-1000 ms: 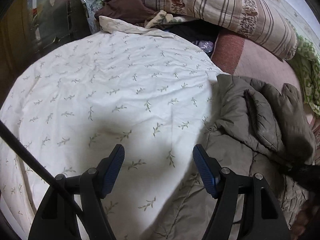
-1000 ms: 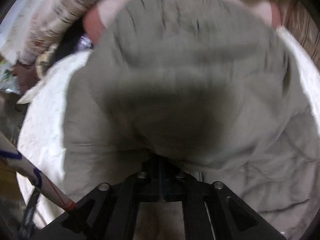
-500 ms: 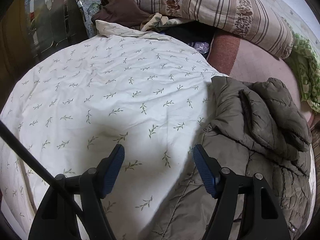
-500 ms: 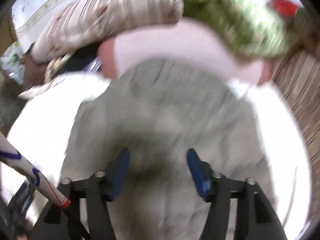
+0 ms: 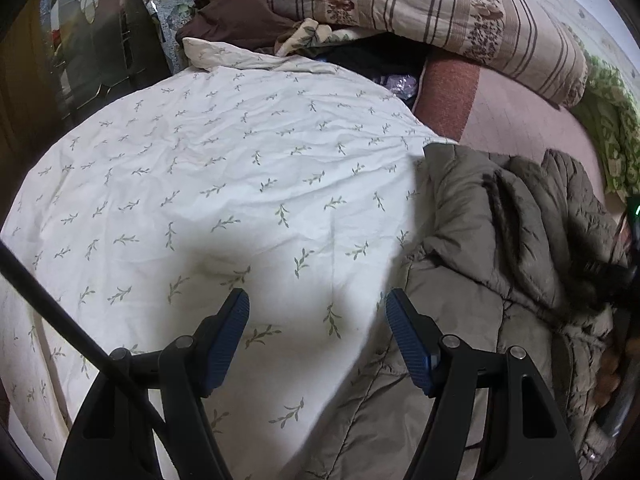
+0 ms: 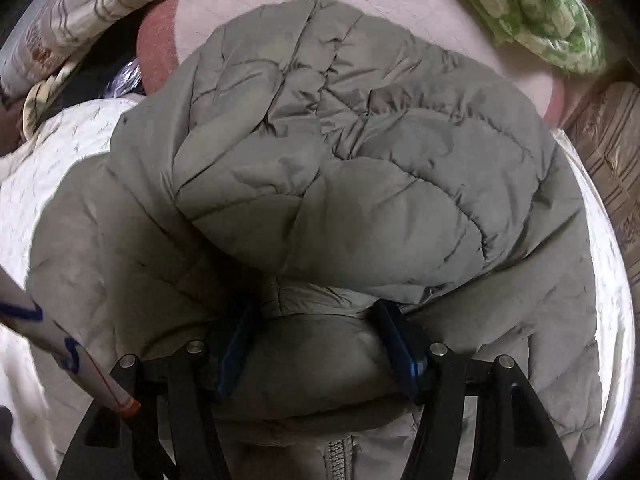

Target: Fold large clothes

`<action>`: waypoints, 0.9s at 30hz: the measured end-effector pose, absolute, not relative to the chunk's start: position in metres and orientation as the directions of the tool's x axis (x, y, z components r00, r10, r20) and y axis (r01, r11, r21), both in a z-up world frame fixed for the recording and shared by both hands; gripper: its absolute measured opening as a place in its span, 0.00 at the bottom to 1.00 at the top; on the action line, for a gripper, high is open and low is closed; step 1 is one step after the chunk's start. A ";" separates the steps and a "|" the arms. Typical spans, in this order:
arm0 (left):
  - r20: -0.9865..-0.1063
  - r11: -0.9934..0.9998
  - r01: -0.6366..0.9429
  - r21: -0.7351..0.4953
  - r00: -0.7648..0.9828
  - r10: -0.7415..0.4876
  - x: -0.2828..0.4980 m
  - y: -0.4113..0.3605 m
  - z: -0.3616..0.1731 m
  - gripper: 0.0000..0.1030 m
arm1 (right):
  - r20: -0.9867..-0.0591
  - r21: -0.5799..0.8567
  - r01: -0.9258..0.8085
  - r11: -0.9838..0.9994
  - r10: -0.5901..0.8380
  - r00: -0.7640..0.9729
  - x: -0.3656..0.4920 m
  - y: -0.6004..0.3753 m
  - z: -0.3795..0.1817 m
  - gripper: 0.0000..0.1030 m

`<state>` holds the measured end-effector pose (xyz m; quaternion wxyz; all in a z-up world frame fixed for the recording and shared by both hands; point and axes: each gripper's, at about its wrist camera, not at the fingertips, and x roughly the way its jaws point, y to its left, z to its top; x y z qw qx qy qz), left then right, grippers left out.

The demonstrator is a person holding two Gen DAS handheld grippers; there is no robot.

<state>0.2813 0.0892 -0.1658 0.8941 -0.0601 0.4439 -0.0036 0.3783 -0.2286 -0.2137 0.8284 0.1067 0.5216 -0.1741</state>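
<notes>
An olive quilted jacket lies on a white leaf-print sheet, its upper part folded over its body. My left gripper hovers open over the sheet just left of the jacket's edge, with nothing between its blue pads. In the right wrist view the jacket fills the frame, with a zipper at the bottom. My right gripper stands wide, pushed against the jacket's near fold. Fabric bulges between its fingers, but the pads do not pinch it.
A striped pillow, a brown garment and green patterned cloth pile along the far side on pink bedding. A black cable crosses the left view. A white tube with an orange tip hangs at lower left.
My right gripper, shut on the jacket a second ago, has opened and let it go, swung away, and now sits low against the near fold. The left gripper has stayed put.
</notes>
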 end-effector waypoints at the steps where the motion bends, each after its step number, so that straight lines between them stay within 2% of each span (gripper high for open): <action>1: -0.796 0.993 -0.046 -0.108 0.603 -0.058 0.281 0.090 -0.166 0.68 | -0.902 0.010 0.416 0.909 -0.172 0.396 0.378 -0.231 -0.207 0.64; 4: -0.790 0.991 -0.073 -0.113 0.611 -0.045 0.280 0.096 -0.164 0.68 | -0.833 0.013 0.436 0.900 -0.232 0.502 0.360 -0.219 -0.169 0.64; 7: -0.788 0.989 -0.094 -0.118 0.615 -0.036 0.279 0.101 -0.163 0.68 | -0.773 -0.010 0.384 0.923 -0.251 0.583 0.354 -0.190 -0.141 0.64; 10: -0.794 0.989 -0.092 -0.115 0.607 -0.036 0.279 0.101 -0.165 0.68 | -0.808 0.009 0.333 0.943 -0.189 0.558 0.374 -0.165 -0.152 0.64; 13: -0.792 0.990 -0.088 -0.106 0.610 -0.031 0.280 0.101 -0.165 0.68 | -0.889 0.002 0.309 0.951 -0.139 0.436 0.397 -0.146 -0.200 0.67; 15: -0.793 0.992 -0.085 -0.095 0.609 -0.023 0.282 0.100 -0.165 0.68 | -0.884 -0.100 0.293 0.951 -0.221 0.413 0.404 -0.131 -0.215 0.68; 17: -0.794 0.992 -0.086 -0.098 0.608 -0.026 0.283 0.101 -0.164 0.68 | -0.870 -0.115 0.282 0.952 -0.234 0.435 0.399 -0.127 -0.205 0.68; 24: -0.782 0.990 -0.088 -0.114 0.622 -0.034 0.277 0.110 -0.155 0.68 | -0.863 0.055 0.207 0.977 -0.057 0.502 0.277 -0.171 -0.151 0.71; 27: -0.775 0.991 -0.070 -0.118 0.630 -0.048 0.268 0.111 -0.150 0.68 | -0.867 0.083 0.249 0.965 -0.053 0.496 0.202 -0.215 -0.142 0.77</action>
